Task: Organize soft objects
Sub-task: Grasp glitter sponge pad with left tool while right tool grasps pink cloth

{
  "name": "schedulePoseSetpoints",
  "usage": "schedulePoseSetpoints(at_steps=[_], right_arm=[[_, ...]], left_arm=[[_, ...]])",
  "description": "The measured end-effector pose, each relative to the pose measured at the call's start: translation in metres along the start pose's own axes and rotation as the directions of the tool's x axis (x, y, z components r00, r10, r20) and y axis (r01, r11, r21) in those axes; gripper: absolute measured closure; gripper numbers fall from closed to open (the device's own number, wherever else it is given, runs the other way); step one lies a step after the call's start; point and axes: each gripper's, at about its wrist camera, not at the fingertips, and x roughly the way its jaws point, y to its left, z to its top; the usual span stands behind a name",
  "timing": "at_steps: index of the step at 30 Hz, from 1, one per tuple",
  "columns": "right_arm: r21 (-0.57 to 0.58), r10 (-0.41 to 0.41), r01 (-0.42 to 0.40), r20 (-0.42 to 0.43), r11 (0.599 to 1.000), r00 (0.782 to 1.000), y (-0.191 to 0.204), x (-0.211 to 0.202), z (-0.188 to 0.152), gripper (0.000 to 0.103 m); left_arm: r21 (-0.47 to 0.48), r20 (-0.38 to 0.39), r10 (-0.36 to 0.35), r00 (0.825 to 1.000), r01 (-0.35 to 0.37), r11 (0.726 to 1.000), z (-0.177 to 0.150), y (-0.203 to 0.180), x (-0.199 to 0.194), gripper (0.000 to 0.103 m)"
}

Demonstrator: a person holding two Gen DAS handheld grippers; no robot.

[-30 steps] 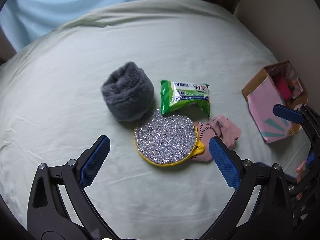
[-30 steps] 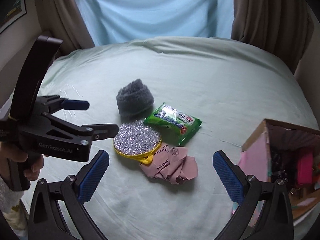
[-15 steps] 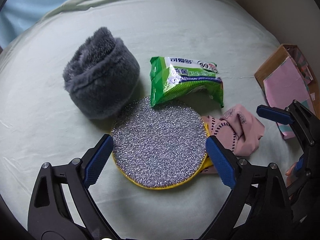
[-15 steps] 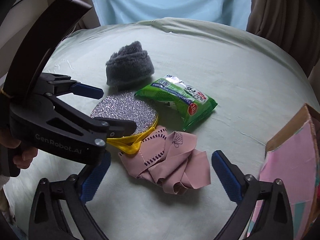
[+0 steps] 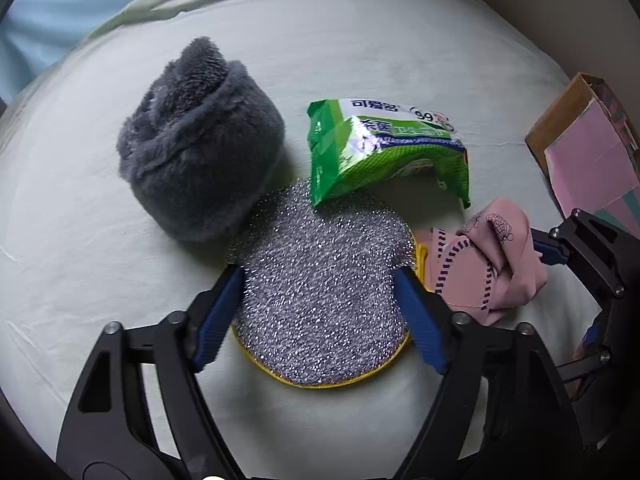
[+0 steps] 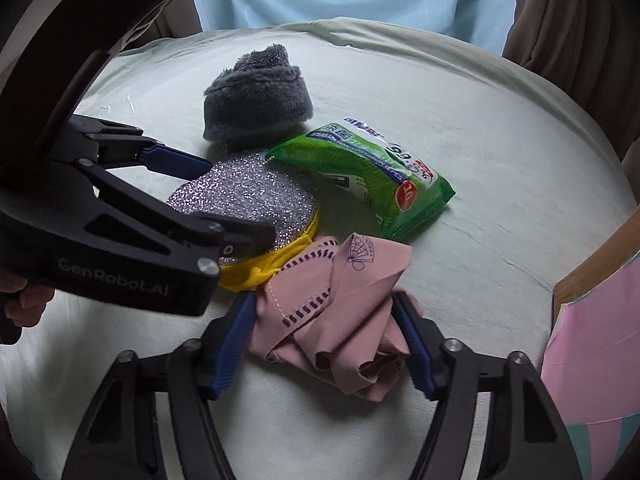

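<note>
Scouring pad [image 5: 320,300] between closing left claw [image 5: 320,304] pads, pink cloth [image 6: 336,320] between closing right claw [image 6: 324,336] pads

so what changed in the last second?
Both grippers dropped onto the pile, jaws closing: left gripper around the silver scrubber, right gripper around the pink cloth. Grey fleece, green wipes pack and box stayed put.

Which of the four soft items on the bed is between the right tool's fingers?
The crumpled pink cloth, beside the silver scrubbing pad; the right tool is closing around it.
</note>
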Motion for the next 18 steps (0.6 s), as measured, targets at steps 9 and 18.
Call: schedulePoseSetpoints(at_steps=[9,18], right_arm=[[-0.010,-0.005,0.005,-0.009,1.000,1.000,0.001,-0.007,0.002,0.064],[0.076,-0.016,0.016,0.003,0.997,1.000,-0.011,-0.032,0.007,0.069]], left_arm=[[0.008,0.009,0.014,1.000,-0.014,1.000,-0.002,0.003,-0.009,0.063],[-0.002,0.041,0.040,0.998,-0.040,0.999,-0.003,-0.002,-0.046,0.068]])
